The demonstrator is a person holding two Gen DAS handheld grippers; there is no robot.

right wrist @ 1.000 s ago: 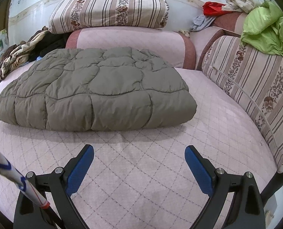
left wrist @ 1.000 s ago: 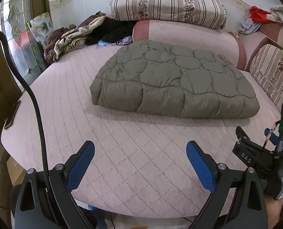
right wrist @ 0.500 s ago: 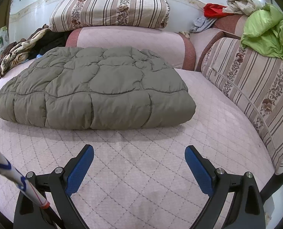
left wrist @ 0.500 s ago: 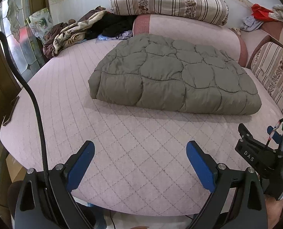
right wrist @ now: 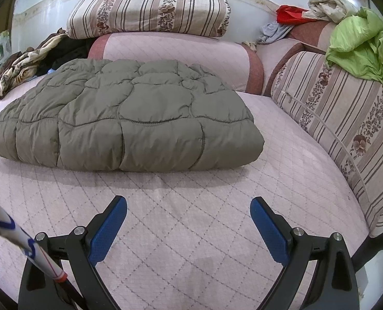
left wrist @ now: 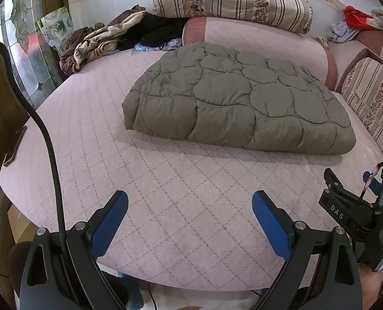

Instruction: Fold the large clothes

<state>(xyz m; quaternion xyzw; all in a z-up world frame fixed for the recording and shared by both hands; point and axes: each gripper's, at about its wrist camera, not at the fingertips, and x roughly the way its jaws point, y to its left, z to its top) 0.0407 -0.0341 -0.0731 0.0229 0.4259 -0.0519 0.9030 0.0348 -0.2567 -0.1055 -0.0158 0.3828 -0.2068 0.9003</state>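
Folded olive-grey quilted puffer garment (left wrist: 237, 103) (right wrist: 129, 118), seemingly a coat, lies on pink quilted bed (left wrist: 165, 180) (right wrist: 191, 219); left hand-held gripper (left wrist: 190, 206) and right hand-held gripper (right wrist: 188, 211) both spread apart, empty.

Soft, even indoor light fills both your wrist views, with no glare on the bed cover (left wrist: 170, 180). The folded quilted coat (right wrist: 129, 118) throws a faint shadow toward your gripper. To your far left, a patterned glass door (left wrist: 23, 51) glows with daylight. Fisheye distortion bends the striped cushion (right wrist: 346, 118) to your right and blackens every corner. Focus stays crisp from the blue pads (right wrist: 108, 230) outward; no motion blur.
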